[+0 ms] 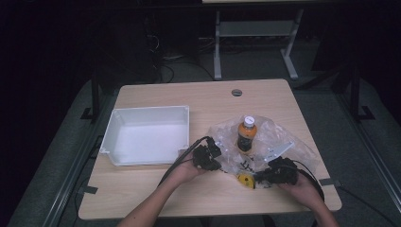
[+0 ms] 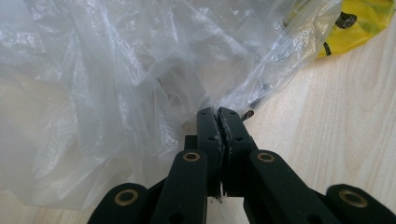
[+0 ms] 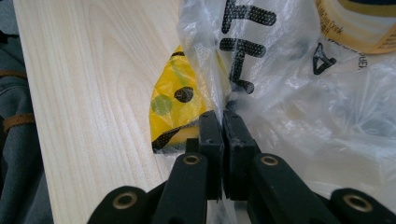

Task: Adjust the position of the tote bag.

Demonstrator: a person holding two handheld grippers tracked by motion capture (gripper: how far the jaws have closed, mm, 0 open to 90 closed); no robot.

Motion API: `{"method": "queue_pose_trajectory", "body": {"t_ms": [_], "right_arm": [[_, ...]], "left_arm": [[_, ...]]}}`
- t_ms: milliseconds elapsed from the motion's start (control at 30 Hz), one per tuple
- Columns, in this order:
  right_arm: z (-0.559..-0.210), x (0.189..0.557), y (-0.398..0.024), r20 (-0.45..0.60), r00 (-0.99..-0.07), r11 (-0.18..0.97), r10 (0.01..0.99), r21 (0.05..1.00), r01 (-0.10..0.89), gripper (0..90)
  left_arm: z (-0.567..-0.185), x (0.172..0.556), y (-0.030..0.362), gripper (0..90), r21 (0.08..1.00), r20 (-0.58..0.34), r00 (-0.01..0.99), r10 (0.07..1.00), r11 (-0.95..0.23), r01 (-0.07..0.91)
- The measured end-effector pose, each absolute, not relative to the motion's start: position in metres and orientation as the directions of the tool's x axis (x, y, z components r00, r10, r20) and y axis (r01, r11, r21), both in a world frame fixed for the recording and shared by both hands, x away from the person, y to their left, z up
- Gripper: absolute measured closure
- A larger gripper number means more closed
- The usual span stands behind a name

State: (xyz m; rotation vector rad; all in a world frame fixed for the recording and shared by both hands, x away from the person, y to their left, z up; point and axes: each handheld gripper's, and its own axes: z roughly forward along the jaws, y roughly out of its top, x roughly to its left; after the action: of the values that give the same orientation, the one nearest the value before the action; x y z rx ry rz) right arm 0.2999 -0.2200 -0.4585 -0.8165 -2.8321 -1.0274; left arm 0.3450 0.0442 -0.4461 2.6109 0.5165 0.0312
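A clear plastic bag (image 1: 265, 142) lay crumpled on the right half of the wooden surface (image 1: 156, 189), toward the person's side. A bottle (image 1: 246, 134) with a white cap and an orange label stood upright inside the bag, and a small yellow packet (image 1: 245, 179) lay at the bag's near edge, between the two hands.

The left gripper (image 1: 213, 153) sat at the bag's left edge. In the left gripper view, its fingers (image 2: 208, 130) were pressed together and pinched a fold of the thin plastic (image 2: 116, 93) right at their tips; the film bunched up and fanned away from that point. The yellow packet (image 2: 359, 23) showed in the far upper right corner of that view, partly under the plastic.

The right gripper (image 1: 267, 176) sat at the bag's near right edge, just beside the packet. In the right gripper view, its fingers (image 3: 211, 130) were also pressed together, pinching a ridge of the bag (image 3: 289, 93) where black printed letters ran across the film. The yellow packet (image 3: 175, 107) lay just behind and to the left of those fingers, and the bottom of the bottle (image 3: 359, 23) showed at the top right through the plastic.

A white tray (image 1: 146, 113) stood on the left part of the surface, well apart from the bag. Both forearms reached in from the near edge.
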Motion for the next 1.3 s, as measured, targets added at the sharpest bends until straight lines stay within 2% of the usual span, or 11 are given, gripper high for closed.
{"method": "queue_pose_trajectory", "body": {"t_ms": [100, 300, 667, 767, 967, 1300], "right_arm": [[-0.457, 0.299, -0.221, 0.183, -0.863, 0.641, 0.471, 0.601, 0.477, 83.7], [-0.447, 0.297, -0.223, 0.178, -0.863, 0.613, 0.472, 0.638, 0.466, 69.0], [-0.429, 0.286, -0.235, 0.156, -0.852, 0.556, 0.5, 0.697, 0.454, 55.2], [-0.424, 0.283, -0.24, 0.154, -0.846, 0.534, 0.511, 0.714, 0.453, 53.5], [-0.418, 0.28, -0.247, 0.14, -0.83, 0.514, 0.54, 0.726, 0.457, 48.8], [-0.406, 0.278, -0.263, 0.113, -0.803, 0.483, 0.585, 0.747, 0.457, 43.9]], "left_arm": [[-0.445, 0.344, 0.047, 86.0, 0.472, -0.067, 0.929, 0.363, -0.809, 0.35], [-0.435, 0.339, 0.055, 77.0, 0.509, -0.08, 0.931, 0.357, -0.788, 0.346], [-0.4, 0.329, 0.077, 71.4, 0.575, -0.11, 0.931, 0.348, -0.742, 0.345], [-0.39, 0.326, 0.083, 71.0, 0.604, -0.132, 0.932, 0.337, -0.719, 0.345], [-0.369, 0.323, 0.083, 69.7, 0.633, -0.115, 0.937, 0.331, -0.702, 0.326], [-0.346, 0.329, 0.067, 67.8, 0.634, -0.071, 0.949, 0.309, -0.72, 0.282]]}}
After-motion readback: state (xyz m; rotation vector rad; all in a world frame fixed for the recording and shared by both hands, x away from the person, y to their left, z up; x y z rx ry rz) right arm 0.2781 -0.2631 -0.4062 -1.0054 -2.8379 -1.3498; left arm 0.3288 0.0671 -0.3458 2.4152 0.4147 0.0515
